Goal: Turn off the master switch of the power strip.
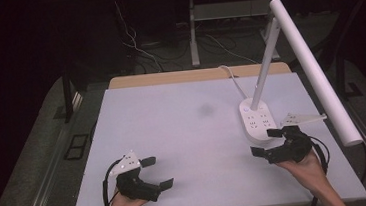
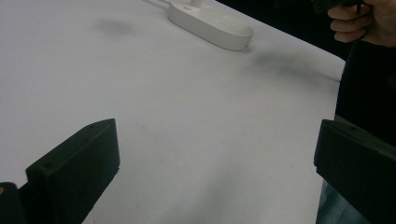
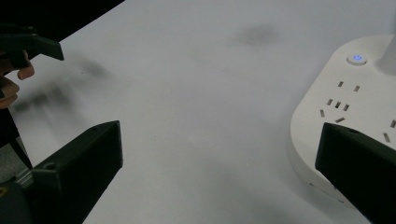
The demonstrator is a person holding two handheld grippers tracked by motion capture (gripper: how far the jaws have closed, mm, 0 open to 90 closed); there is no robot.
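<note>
A white desk lamp stands at the right of the white table [image 1: 173, 134]. Its oval base [image 1: 256, 119] carries power sockets and a lit blue button [image 3: 357, 59]. A slanted stem and a long white light bar [image 1: 314, 71] rise from it. My left gripper [image 1: 157, 173] rests at the front left, open, nothing between its jaws. My right gripper [image 1: 267, 142] is open at the front right, just in front of the lamp base [image 3: 345, 112]. In the left gripper view the base [image 2: 210, 25] lies far off, and the other hand [image 2: 359, 21] shows at top right.
A white cable [image 1: 228, 74] runs from the lamp base over the table's back edge. A faint dark smudge [image 1: 205, 110] marks the table's middle. Cables and metal stand legs [image 1: 193, 32] lie on the dark floor behind. The light bar overhangs the right edge.
</note>
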